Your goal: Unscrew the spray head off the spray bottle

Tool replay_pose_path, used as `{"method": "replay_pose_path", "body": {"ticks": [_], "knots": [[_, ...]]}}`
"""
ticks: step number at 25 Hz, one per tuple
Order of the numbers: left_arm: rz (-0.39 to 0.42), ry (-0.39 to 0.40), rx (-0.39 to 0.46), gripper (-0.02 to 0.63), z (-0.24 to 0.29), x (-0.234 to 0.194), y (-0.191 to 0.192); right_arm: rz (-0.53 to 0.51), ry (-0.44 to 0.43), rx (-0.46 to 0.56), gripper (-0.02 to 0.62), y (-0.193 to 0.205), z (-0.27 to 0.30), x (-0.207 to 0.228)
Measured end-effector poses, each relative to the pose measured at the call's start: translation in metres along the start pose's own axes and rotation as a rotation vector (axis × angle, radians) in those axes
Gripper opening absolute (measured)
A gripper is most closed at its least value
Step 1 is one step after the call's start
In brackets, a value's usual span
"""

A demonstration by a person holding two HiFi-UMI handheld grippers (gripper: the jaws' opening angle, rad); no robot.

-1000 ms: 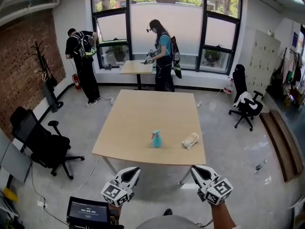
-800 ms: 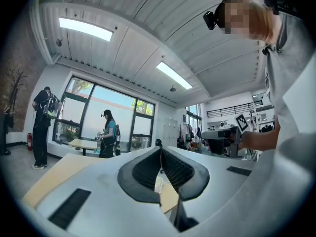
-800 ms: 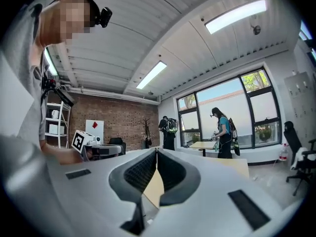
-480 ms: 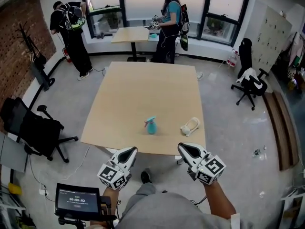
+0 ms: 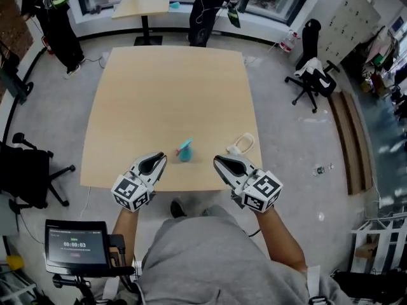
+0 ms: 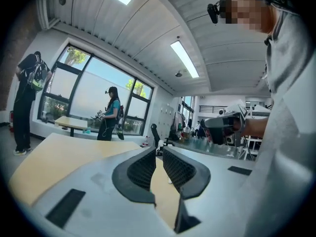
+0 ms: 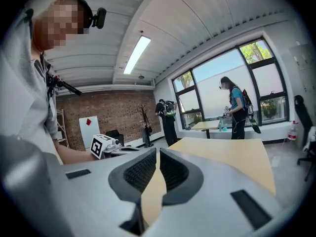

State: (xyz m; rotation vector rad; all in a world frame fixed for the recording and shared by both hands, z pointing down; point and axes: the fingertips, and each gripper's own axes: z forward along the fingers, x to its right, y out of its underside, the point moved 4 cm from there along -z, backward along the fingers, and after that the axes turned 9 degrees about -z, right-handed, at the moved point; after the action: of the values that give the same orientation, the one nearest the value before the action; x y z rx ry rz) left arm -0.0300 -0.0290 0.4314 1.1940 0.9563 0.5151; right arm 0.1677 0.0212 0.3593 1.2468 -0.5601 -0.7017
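Note:
A small teal spray bottle point(image 5: 185, 150) stands upright near the front edge of the wooden table point(image 5: 165, 94). My left gripper point(image 5: 159, 160) hangs over that edge just left of the bottle, shut and holding nothing. On the bottle's right, my right gripper point(image 5: 220, 162) is at the same distance, also shut and empty. Neither touches the bottle. The bottle is hidden in both gripper views. In the left gripper view the closed left gripper point(image 6: 159, 149) points across the tabletop; in the right gripper view the closed right gripper point(image 7: 158, 152) does the same.
A white crumpled object point(image 5: 241, 144) lies right of the bottle, close to the table's right edge. A black office chair point(image 5: 25, 173) stands on the left, another chair point(image 5: 310, 68) at the far right. Two people point(image 5: 54, 18) and a smaller table point(image 5: 141, 5) are at the back. A screen point(image 5: 75, 246) sits at lower left.
The view has come closer to the table and tilted down. Both grippers have moved forward from below the table edge to either side of the bottle, still shut.

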Motion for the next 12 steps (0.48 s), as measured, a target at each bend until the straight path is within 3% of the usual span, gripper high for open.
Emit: {"method": "replay_pose_path", "body": {"ticks": [3,5,7,8,12], "knots": [[-0.018,0.032,-0.093,0.111,0.016,-0.010,0.030,-0.029,-0.054,-0.088,0.008,0.007,0.015,0.009],[-0.026,0.045,-0.159,0.174,0.033,-0.039,0.060,-0.063,-0.094,-0.157,0.015,0.017,0.045,0.027],[-0.010,0.054,-0.230,0.250,0.057,-0.078,0.097,-0.116,-0.156,-0.248,0.108,0.033,0.088,0.050],[0.008,0.058,-0.265,0.276,0.066,-0.092,0.115,-0.162,-0.197,-0.305,0.162,0.041,0.106,0.057],[0.129,0.052,-0.345,0.348,0.089,-0.095,0.167,-0.487,-0.389,-0.538,0.176,0.071,0.140,0.054]]}}
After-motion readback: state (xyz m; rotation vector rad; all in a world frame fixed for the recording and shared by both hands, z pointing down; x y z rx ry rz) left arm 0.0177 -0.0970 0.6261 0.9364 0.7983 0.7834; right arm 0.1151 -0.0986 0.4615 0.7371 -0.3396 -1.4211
